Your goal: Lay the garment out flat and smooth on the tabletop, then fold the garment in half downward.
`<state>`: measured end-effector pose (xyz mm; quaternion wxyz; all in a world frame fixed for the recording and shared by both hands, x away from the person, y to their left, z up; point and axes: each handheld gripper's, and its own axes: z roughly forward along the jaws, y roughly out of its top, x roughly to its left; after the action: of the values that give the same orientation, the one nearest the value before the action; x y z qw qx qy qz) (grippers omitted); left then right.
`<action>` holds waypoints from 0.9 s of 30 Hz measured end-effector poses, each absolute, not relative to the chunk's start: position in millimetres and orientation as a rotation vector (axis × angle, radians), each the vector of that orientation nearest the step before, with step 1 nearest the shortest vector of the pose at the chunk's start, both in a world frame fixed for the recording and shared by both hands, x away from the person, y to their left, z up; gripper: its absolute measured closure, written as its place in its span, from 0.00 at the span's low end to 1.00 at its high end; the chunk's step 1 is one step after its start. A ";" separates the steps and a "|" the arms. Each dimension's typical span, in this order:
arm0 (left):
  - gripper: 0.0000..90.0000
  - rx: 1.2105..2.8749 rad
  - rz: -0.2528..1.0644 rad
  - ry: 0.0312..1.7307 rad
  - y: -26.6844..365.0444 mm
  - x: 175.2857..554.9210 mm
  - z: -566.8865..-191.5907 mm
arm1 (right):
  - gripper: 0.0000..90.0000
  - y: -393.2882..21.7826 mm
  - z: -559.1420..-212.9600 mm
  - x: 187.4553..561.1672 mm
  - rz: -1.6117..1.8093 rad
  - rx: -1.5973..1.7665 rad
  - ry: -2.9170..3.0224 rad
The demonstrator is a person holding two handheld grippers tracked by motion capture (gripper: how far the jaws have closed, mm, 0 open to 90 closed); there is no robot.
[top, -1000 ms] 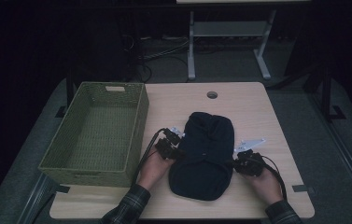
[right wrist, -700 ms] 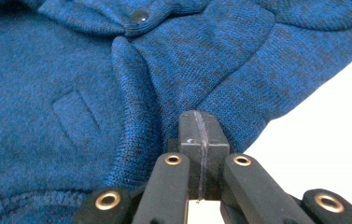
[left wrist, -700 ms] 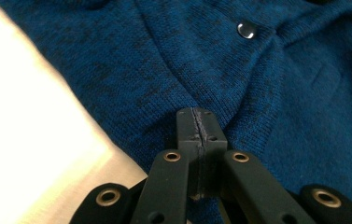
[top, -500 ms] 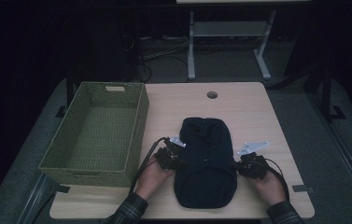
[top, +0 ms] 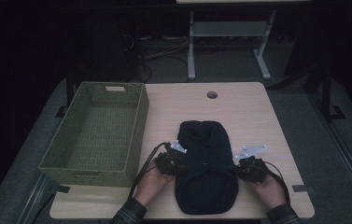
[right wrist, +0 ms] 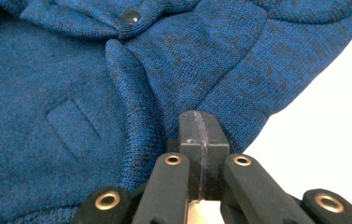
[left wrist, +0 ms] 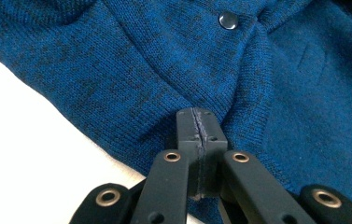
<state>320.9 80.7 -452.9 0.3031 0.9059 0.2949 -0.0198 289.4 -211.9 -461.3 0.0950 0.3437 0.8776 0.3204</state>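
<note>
A dark blue knitted garment (top: 206,170) with a snap button (left wrist: 228,20) lies folded on the wooden table (top: 243,109), near its front edge. My left gripper (top: 177,163) is at the garment's left side, jaws shut, with the knit (left wrist: 131,70) bunching in folds at its tip (left wrist: 197,117). My right gripper (top: 240,171) is at the right side, also shut, and a fabric ridge (right wrist: 127,93) runs up to its tip (right wrist: 200,120). A hand holds each gripper from below.
A green woven basket (top: 138,126), empty, stands at the table's left side, close to my left hand. A round cable hole (top: 212,94) sits near the far edge. Behind the table is a white desk frame (top: 192,42) on a dark floor.
The garment has slid toward the person along with both grippers, and its outline is narrower and longer. The left hand moved more than the right.
</note>
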 end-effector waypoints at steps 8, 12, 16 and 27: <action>0.72 2.382 -0.036 0.801 86.5 322.8 -447.3 | 0.75 -216.2 -457.5 290.8 0.983 1.033 2.569; 0.53 2.360 -0.024 0.798 88.1 323.7 -444.9 | 0.56 -218.1 -456.5 291.8 0.984 1.044 2.538; 0.40 2.323 -0.004 0.779 90.3 324.8 -442.3 | 0.42 -221.7 -455.8 293.0 1.000 1.077 2.514; 0.25 2.301 0.072 0.761 94.0 336.9 -429.3 | 0.23 -223.4 -447.2 302.6 1.035 1.092 2.513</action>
<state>336.9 94.0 -429.3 0.3508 0.8887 0.2938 0.0279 302.6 -223.4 -447.2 0.1060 0.3708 0.8532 0.3513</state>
